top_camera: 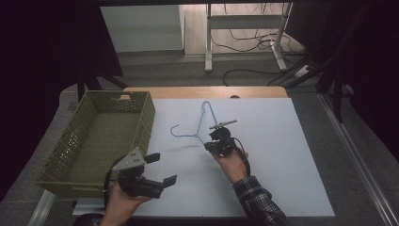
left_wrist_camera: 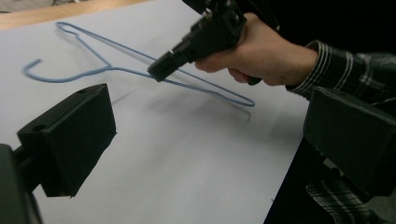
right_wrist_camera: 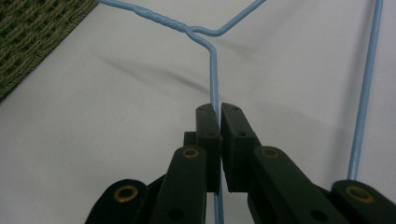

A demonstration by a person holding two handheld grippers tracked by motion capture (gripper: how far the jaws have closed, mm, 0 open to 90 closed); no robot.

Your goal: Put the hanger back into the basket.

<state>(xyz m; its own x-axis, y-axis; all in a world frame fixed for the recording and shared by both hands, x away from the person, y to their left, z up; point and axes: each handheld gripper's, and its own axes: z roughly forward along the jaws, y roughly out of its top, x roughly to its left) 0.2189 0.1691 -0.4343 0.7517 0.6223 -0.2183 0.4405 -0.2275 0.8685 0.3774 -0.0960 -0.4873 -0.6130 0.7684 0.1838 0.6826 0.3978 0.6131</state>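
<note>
Your right hand-held gripper (top_camera: 215,143) is clamped on the blue wire hanger (top_camera: 203,123), its 2 jaws pressed together on 1 sloping arm just below the twisted neck, as the right gripper view shows plainly. That spot looks well chosen: close to the neck, the wire is stiffest and the hanger should swing less when carried. The hanger sits near the middle of the white sheet (top_camera: 282,165) on the counter, hook (top_camera: 175,129) pointing left toward the green woven basket (top_camera: 146,117). A shadow under the wire in the left gripper view suggests that part of it is raised off the sheet, though you cannot tell how much of it rests there.

Your left hand-held gripper (top_camera: 160,169) hangs at the near left, beside the basket's near right corner, jaws wide apart and holding nothing. Held there, facing the hanger, it seems ready to take a 2nd grip. The basket stands at the left edge, well apart from the hanger, and appears empty.
</note>
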